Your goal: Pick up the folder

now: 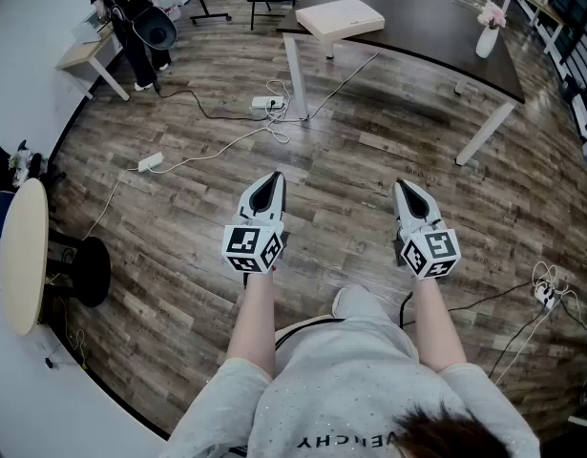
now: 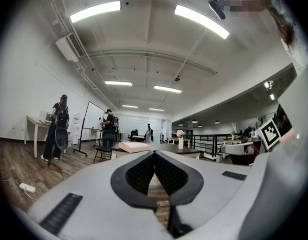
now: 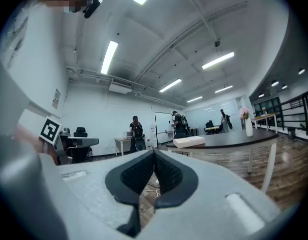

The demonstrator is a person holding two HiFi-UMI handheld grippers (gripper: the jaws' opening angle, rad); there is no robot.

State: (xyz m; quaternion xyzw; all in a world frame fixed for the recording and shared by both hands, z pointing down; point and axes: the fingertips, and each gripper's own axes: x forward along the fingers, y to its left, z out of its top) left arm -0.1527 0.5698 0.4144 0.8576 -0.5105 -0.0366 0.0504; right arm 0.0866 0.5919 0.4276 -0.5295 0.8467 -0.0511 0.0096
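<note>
Left gripper (image 2: pixel 155 153) shows fingers together; perhaps the folder (image 2: pixel 135 146) lies on a table (image 2: pixel 171 148).

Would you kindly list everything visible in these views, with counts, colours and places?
folder: one, cream, on the table's left end
table: one, dark top, white legs, across the floor
vase: one, white, pink flowers, on the table's right part
power strips: two, white, on the floor left of the table
round table: one, beige, far left
desk: one, light, upper left
standing person: one, in black, by the desk
left gripper: one, white and black, shut, empty
right gripper: one, white and black, shut, empty
</note>
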